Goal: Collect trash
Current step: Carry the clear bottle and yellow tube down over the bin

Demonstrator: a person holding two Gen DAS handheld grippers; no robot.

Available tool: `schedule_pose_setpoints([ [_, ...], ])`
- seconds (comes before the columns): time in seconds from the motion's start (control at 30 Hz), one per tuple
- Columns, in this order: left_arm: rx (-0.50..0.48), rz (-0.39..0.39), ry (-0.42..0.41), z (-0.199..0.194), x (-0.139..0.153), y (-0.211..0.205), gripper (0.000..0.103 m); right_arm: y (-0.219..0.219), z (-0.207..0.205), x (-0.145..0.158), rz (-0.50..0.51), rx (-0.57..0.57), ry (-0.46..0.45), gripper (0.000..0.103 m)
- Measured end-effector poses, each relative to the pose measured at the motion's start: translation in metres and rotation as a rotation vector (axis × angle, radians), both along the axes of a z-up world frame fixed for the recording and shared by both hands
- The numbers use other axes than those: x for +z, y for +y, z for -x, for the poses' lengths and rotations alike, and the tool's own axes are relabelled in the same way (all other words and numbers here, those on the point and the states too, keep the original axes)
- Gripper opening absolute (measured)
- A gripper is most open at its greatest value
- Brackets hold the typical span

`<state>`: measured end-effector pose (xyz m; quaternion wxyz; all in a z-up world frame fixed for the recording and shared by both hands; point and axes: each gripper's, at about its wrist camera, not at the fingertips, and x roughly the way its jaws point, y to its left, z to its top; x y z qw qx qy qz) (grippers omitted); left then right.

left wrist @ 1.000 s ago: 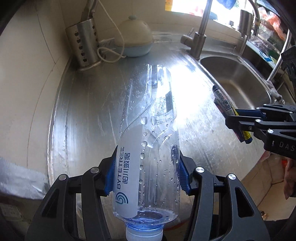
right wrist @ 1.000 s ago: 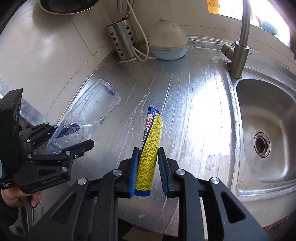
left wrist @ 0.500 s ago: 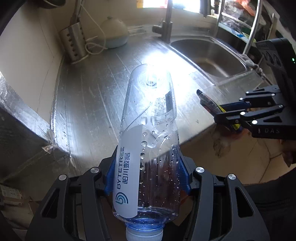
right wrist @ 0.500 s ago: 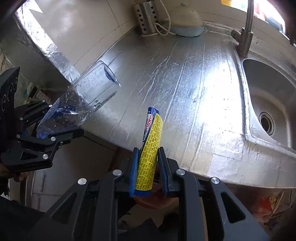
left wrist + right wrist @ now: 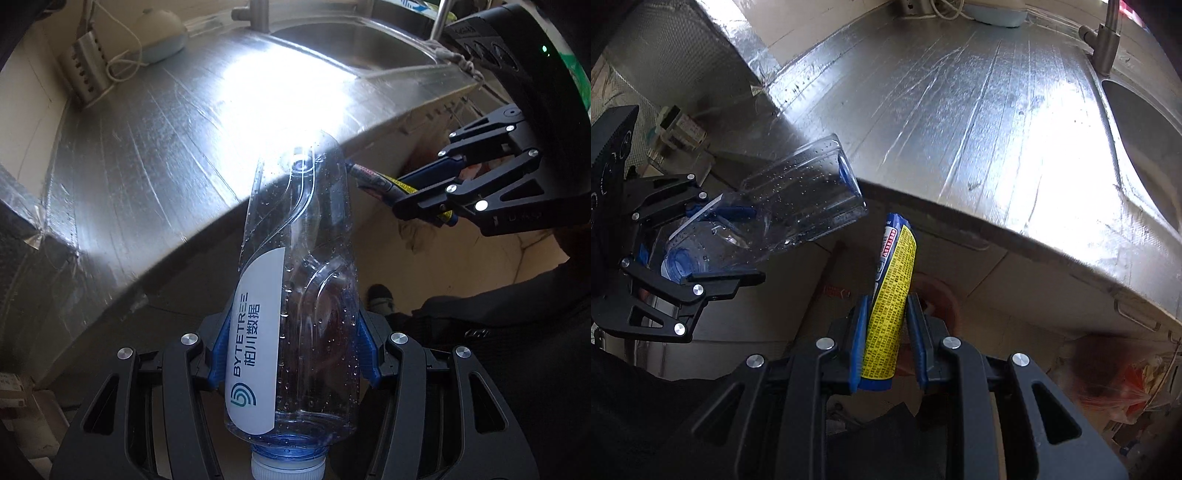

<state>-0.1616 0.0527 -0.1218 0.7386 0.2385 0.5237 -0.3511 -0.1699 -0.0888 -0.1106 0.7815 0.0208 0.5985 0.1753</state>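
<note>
Left tool (image 5: pixel 293 354): clamped on the clear plastic water bottle (image 5: pixel 295 295), blue pads on both sides of the lower body near the label, white cap toward the camera, base pointing away. Bottle empty apart from droplets, so it's light and thin-walled; it'll flex and could squirt out if squeezed harder. Grip as it is looks enough.

Right tool (image 5: pixel 886 332): closed tight on the yellow-and-blue wrapper (image 5: pixel 892 295), a flat printed sachet held at its lower end, free end sticking up past the pads. Floppy item, held near one end only, so avoid quick swings.

Both items are off the steel worktop (image 5: pixel 979 110) and hanging past its front edge, over the floor side. In the right wrist view the bottle base sits just beside the wrapper tip, not touching as far as I can tell.

Step in hand, my read: carrying both pieces to a bin. No clear bin visible. A round reddish shape (image 5: pixel 934 295) shows below behind the wrapper; can't confirm what it is.

To do it well: keep both tools pointing down, keep them apart so the bottle doesn't knock the wrapper, get right over the container before letting go, release one at a time.

Farther back: sink (image 5: pixel 1145 147), tap (image 5: pixel 1106 40), perforated steel utensil holder (image 5: pixel 86 70).
</note>
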Motion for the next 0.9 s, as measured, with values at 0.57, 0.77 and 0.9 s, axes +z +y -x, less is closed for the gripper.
schedule_pose_setpoints([
  [0.57, 0.126, -0.191, 0.206, 0.005, -0.168, -0.002, 0.054, 0.017, 0.004, -0.155, 0.078, 0.031, 0.148, 0.021],
  [0.77, 0.206, -0.253, 0.283, 0.001, -0.236, -0.004, 0.053, 0.027, 0.003, -0.223, 0.101, 0.041, 0.205, 0.021],
  [0.9, 0.252, -0.279, 0.332, 0.003, -0.274, -0.004, 0.054, 0.031, 0.001, -0.256, 0.117, 0.066, 0.224, 0.021],
])
